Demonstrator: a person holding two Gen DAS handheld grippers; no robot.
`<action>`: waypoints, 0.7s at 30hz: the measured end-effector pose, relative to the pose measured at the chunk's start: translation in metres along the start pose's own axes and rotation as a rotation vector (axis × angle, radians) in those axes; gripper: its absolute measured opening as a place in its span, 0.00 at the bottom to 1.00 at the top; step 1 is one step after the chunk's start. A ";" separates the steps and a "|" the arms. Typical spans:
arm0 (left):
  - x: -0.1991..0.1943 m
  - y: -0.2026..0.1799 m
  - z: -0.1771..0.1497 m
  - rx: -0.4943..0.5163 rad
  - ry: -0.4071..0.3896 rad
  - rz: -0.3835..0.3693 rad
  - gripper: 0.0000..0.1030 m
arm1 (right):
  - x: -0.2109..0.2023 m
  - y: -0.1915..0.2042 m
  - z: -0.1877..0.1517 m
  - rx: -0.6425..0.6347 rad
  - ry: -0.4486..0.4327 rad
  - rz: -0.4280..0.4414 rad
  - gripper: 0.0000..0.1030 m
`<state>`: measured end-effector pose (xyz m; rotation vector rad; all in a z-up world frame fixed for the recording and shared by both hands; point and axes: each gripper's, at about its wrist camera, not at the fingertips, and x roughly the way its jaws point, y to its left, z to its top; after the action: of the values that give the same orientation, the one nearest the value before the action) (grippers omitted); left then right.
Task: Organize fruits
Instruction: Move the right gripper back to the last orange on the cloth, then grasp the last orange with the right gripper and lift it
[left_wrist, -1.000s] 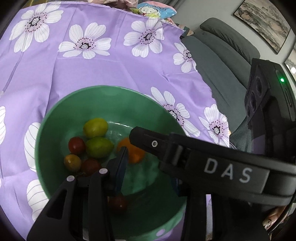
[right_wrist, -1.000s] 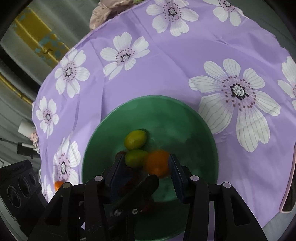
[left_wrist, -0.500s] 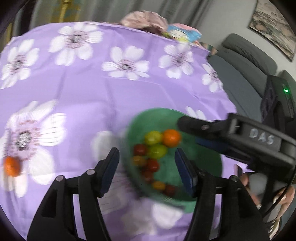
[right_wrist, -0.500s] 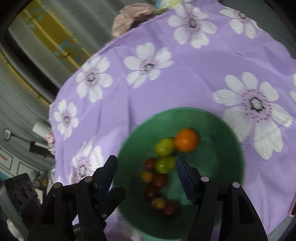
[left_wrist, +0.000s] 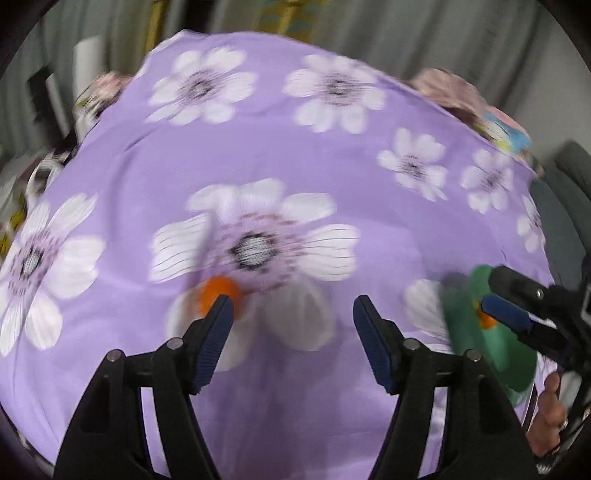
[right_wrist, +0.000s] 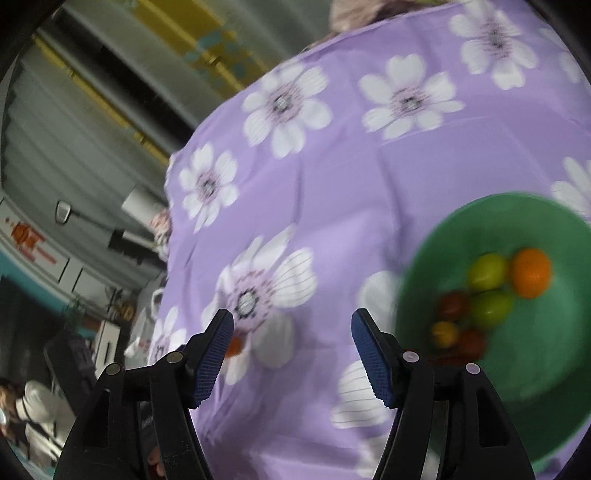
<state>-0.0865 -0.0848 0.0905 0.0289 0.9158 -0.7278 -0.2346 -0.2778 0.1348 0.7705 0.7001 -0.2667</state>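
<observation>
A green bowl (right_wrist: 546, 221) sits on the purple flowered cloth at the right of the right wrist view. It holds an orange fruit (right_wrist: 531, 272), two green fruits (right_wrist: 487, 272) and several small red and yellow tomatoes (right_wrist: 452, 305). The bowl's edge (left_wrist: 461, 310) also shows at the right of the left wrist view. A loose orange fruit (left_wrist: 214, 290) lies on a white flower, just beyond my left gripper's left fingertip; it also shows in the right wrist view (right_wrist: 234, 347). My left gripper (left_wrist: 292, 314) is open and empty. My right gripper (right_wrist: 292, 326) is open and empty, left of the bowl.
The purple cloth (left_wrist: 295, 155) covers the whole table and drops off at its far edges. My right gripper's fingers (left_wrist: 517, 291) reach over the bowl at the right of the left wrist view. A grey sofa (left_wrist: 569, 184) stands beyond the table's right side.
Both grippers have pulled back from the bowl and swung left; the bowl now lies to their right. The loose orange fruit has come near my left gripper. The right gripper released its orange fruit into the bowl.
</observation>
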 end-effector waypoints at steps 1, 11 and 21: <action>0.001 0.008 0.001 -0.021 0.005 0.009 0.65 | 0.007 0.005 -0.002 -0.007 0.014 0.005 0.65; 0.007 0.072 0.009 -0.214 0.023 0.089 0.64 | 0.092 0.049 -0.017 -0.020 0.213 0.052 0.65; 0.017 0.085 0.008 -0.176 0.093 0.142 0.52 | 0.169 0.079 -0.033 0.004 0.392 0.041 0.60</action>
<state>-0.0247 -0.0316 0.0594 -0.0278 1.0526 -0.5159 -0.0875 -0.1946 0.0484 0.8495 1.0515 -0.0787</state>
